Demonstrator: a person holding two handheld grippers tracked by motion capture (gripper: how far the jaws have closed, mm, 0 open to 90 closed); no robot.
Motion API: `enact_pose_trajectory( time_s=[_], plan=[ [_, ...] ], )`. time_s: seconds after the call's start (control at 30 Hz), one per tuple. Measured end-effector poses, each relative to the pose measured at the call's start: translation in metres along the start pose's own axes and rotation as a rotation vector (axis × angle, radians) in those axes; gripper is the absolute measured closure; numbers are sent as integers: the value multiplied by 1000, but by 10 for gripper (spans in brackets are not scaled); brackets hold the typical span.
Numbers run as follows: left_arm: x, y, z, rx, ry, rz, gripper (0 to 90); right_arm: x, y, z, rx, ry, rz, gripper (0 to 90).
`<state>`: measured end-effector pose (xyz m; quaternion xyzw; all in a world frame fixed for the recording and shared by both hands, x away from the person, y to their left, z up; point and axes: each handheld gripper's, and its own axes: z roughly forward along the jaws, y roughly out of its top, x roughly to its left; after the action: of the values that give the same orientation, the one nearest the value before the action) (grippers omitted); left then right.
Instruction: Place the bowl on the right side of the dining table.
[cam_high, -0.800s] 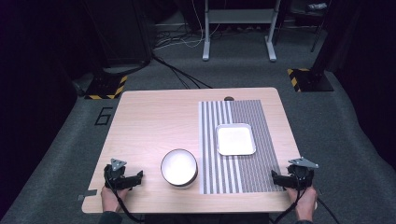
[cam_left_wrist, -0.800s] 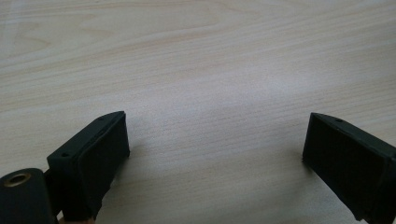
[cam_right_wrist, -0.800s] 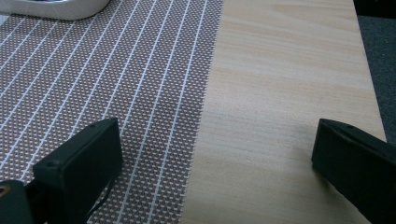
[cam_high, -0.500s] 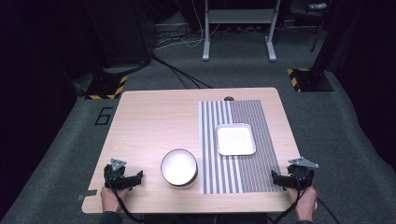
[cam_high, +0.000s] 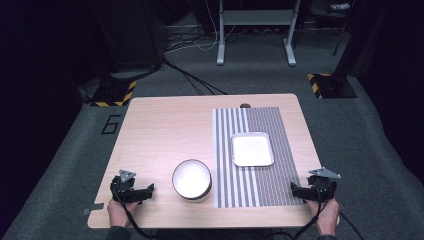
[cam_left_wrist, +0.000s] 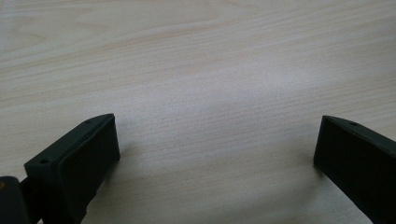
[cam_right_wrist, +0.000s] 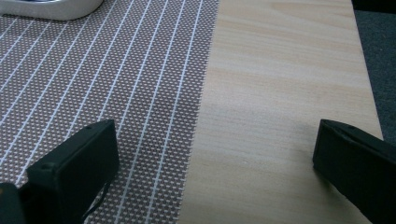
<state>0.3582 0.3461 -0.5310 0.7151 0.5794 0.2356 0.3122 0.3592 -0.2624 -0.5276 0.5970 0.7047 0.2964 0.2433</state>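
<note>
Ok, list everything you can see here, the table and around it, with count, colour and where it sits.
Table: one, light wood, centre of the high view.
Mat: one, grey with white stripes, on the table's right half.
Bowl: one, white, near edge of the table, just left of the mat.
Tray: one, white, rectangular, on the mat.
Knob: one, dark, small, at the table's far edge.
Stand: one, grey metal, on the floor beyond the table.
Hazard bases: two, black and yellow, on the floor at far left and far right.
Left tongs: black, open, over bare wood near the left corner.
Right tongs: black, open, at the mat's right edge.
</note>
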Motion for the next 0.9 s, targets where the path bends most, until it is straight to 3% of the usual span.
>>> enact_pose_trajectory(
  time_s=[0.2, 0.5, 0.63, 0.9],
  plan=[
    [-2, 1, -6, -20, -33, -27, 0, 5, 4, -3, -3, 8, -4, 4],
    [-10, 9, -19, -40, -56, -4, 0, 18, 15, -21, -61, 77, -12, 9],
    [-13, 11, -24, -50, -74, -14, 0, 26, 21, -26, -69, 111, -21, 12],
    [-18, 15, -31, -49, -88, 5, 0, 46, 28, -31, -79, 142, -71, 15]
  ],
)
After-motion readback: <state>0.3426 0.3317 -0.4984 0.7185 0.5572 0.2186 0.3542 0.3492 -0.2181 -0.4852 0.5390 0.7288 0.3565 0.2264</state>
